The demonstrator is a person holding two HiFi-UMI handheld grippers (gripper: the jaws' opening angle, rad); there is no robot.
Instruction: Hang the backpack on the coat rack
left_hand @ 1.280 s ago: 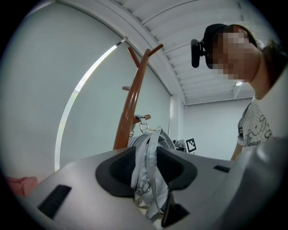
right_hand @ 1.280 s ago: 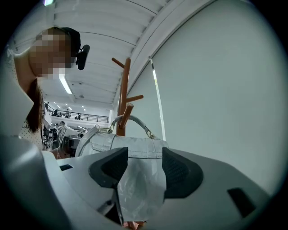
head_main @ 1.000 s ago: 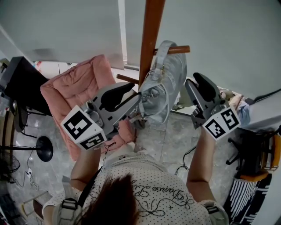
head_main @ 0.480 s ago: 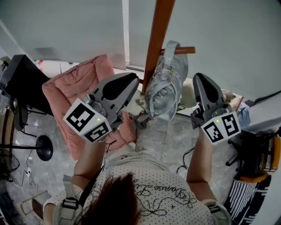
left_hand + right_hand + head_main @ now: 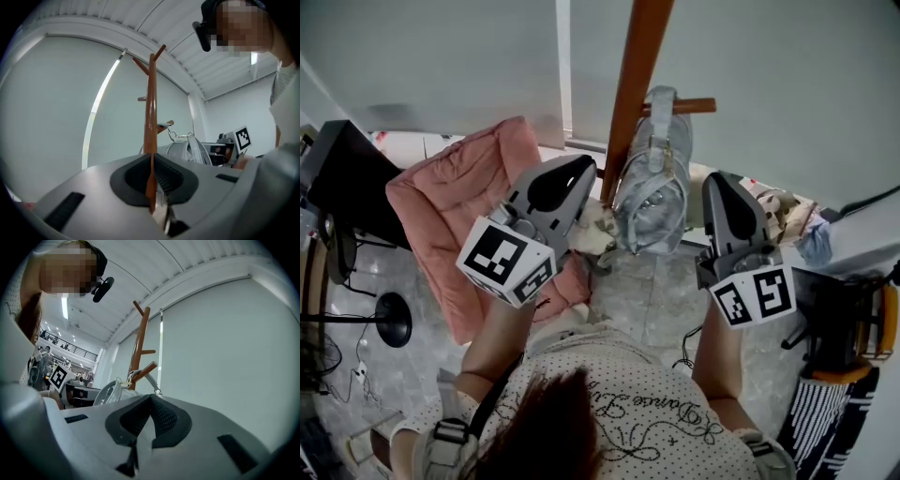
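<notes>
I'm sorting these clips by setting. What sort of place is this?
Likely a home-style corner set up inside a larger hall: a wooden coat rack with a grey backpack hung on it, a pink padded chair beside it, and, in the right gripper view, a railed balcony beyond.

Setting: large office-type work hall. Coat rack (image 5: 630, 94) stands before pale roller blinds (image 5: 431, 56). Pink padded chair (image 5: 455, 202) left of rack. Above rack, ribbed ceiling (image 5: 140, 268) with strip light (image 5: 64, 307). Railed gallery (image 5: 65, 347) well behind rack.
</notes>
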